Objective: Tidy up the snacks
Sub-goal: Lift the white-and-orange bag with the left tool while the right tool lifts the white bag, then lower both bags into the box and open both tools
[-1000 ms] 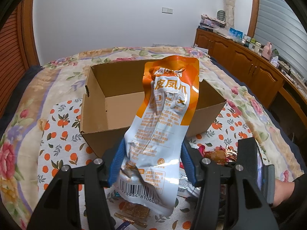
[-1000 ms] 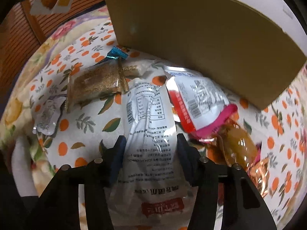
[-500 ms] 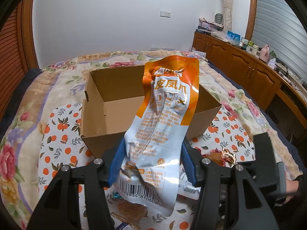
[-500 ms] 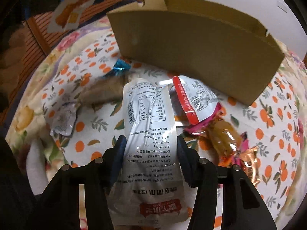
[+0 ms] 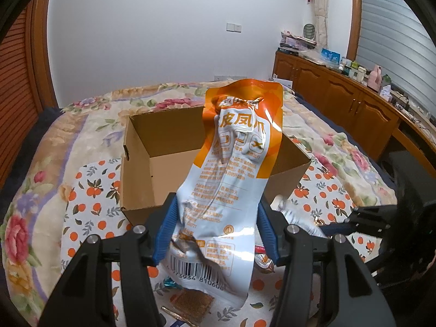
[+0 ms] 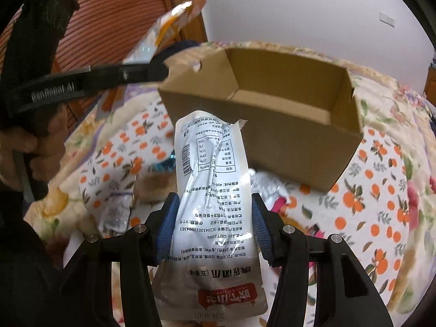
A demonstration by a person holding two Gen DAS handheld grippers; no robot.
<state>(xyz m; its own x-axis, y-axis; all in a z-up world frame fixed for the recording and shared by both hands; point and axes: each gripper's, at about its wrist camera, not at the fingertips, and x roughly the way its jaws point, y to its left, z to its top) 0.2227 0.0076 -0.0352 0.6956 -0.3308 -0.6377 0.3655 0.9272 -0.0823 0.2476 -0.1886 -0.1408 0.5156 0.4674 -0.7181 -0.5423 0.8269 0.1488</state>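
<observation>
My left gripper [image 5: 215, 231] is shut on an orange and white snack pouch [image 5: 231, 174] and holds it upright in front of an open, empty cardboard box [image 5: 152, 141]. My right gripper [image 6: 212, 223] is shut on a silver snack pouch [image 6: 215, 204], lifted above the bedspread near the box [image 6: 286, 125]. The left gripper with its orange pouch [image 6: 169, 24] shows at the upper left of the right wrist view. The right gripper [image 5: 365, 218] shows at the right of the left wrist view.
The box stands on a bed with an orange-print cloth [image 5: 92, 201]. Loose snacks lie on it: a brown bar [image 5: 193, 305], a blue-wrapped one [image 5: 170, 283], a silver packet [image 6: 114, 212], a white and pink packet [image 6: 269, 190]. A wooden cabinet [image 5: 348, 109] runs along the right.
My right gripper has lifted the silver pouch off the bed and now sees into the box from above. My left gripper has risen slightly with the orange pouch.
</observation>
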